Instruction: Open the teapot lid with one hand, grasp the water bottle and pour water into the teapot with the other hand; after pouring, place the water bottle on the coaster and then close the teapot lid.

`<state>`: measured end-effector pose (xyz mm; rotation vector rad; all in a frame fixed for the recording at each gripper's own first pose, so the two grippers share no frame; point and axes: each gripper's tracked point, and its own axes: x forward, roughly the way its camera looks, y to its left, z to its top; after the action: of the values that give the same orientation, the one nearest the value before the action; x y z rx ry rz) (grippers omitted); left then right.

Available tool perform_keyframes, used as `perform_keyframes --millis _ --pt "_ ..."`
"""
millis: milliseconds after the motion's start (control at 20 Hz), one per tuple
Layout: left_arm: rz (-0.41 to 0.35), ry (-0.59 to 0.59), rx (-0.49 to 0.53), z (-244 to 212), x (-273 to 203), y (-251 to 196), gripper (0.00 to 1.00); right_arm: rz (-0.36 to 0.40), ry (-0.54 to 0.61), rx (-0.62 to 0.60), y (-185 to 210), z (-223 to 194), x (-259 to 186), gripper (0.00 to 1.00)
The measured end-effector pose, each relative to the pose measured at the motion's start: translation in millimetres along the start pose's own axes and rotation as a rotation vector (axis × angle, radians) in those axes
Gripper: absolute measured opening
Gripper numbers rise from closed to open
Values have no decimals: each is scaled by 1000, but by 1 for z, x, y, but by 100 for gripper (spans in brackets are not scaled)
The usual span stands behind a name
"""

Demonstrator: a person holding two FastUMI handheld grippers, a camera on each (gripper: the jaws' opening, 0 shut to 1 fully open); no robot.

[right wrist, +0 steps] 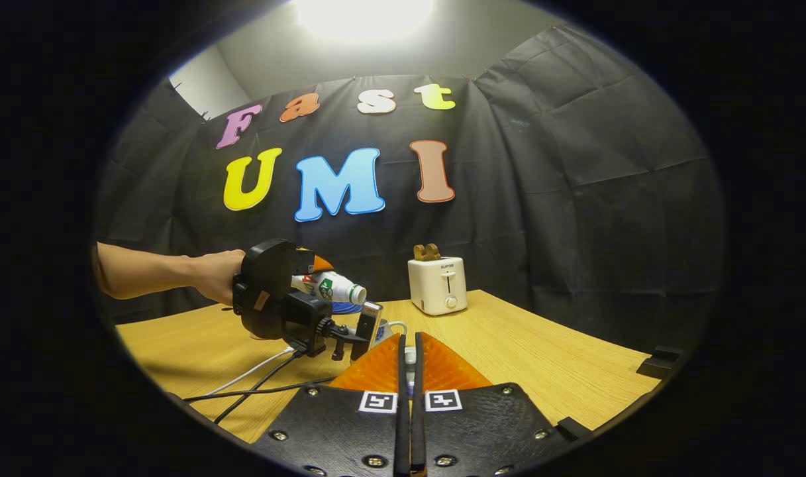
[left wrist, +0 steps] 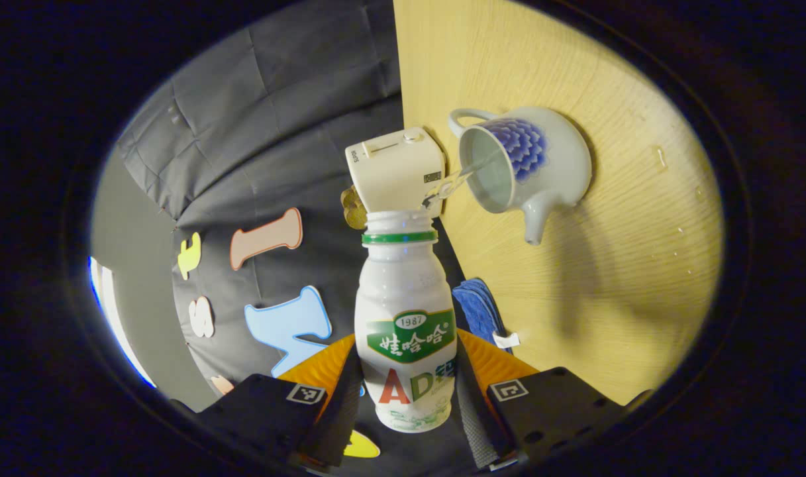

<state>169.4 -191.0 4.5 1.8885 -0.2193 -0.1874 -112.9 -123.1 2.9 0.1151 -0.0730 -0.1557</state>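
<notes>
My left gripper [left wrist: 408, 387] is shut on a white uncapped water bottle [left wrist: 406, 291] with a green neck ring. The bottle is tipped toward the white teapot [left wrist: 542, 165] with a blue flower, which stands lidless on the wooden table [left wrist: 608, 278]. A thin stream of water [left wrist: 457, 180] runs from the bottle's mouth into the pot's opening. In the right gripper view the same bottle [right wrist: 330, 287] lies tilted in that gripper [right wrist: 277, 291], held by a person's hand. My right gripper [right wrist: 409, 354] is nearly shut, with a small white piece, seemingly the teapot lid [right wrist: 410, 358], pinched between its fingers.
A cream toaster [right wrist: 437, 285] with toast in it stands at the table's back edge, also seen as the toaster [left wrist: 396, 169] just beyond the bottle mouth. A blue cloth mat [left wrist: 479, 308] lies near the pot. Cables [right wrist: 263, 381] trail across the table front left.
</notes>
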Motion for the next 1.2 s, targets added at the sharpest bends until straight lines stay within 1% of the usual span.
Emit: perform_keyframes --millis 300,350,400,450,500,550,700,800,850,900,950,1000,1200 --pt "15 -7 53 2 0 7 80 0 -1 3 -1 0 -1 1" --pt "18 -9 65 1 0 9 75 -1 -1 3 -2 0 -1 1" --pt "21 -10 76 0 1 9 80 -2 -1 5 -2 1 -2 1" --pt "24 -12 84 1 1 11 80 -2 0 7 -2 0 -2 1" --pt "27 -13 92 1 1 11 75 -3 0 8 -3 0 -2 1" --pt "29 -12 101 1 0 12 80 -4 0 8 -3 0 -2 1" --pt "42 -17 129 3 0 15 80 -3 -2 9 -4 1 -4 1" --pt "54 -22 149 3 0 16 70 -4 1 12 -4 -1 -3 1" --pt "55 -26 159 5 -1 16 70 -5 2 14 -5 -1 -4 1" --pt "59 -31 168 5 0 17 80 -7 1 17 -6 -1 -4 1" --pt "60 -32 179 6 -1 17 80 -9 0 18 -6 0 -4 1" --pt "62 -34 188 6 -1 17 75 -11 0 17 -7 -1 -4 1" --pt "66 -32 218 3 1 20 75 -15 2 20 -9 -2 -5 1"
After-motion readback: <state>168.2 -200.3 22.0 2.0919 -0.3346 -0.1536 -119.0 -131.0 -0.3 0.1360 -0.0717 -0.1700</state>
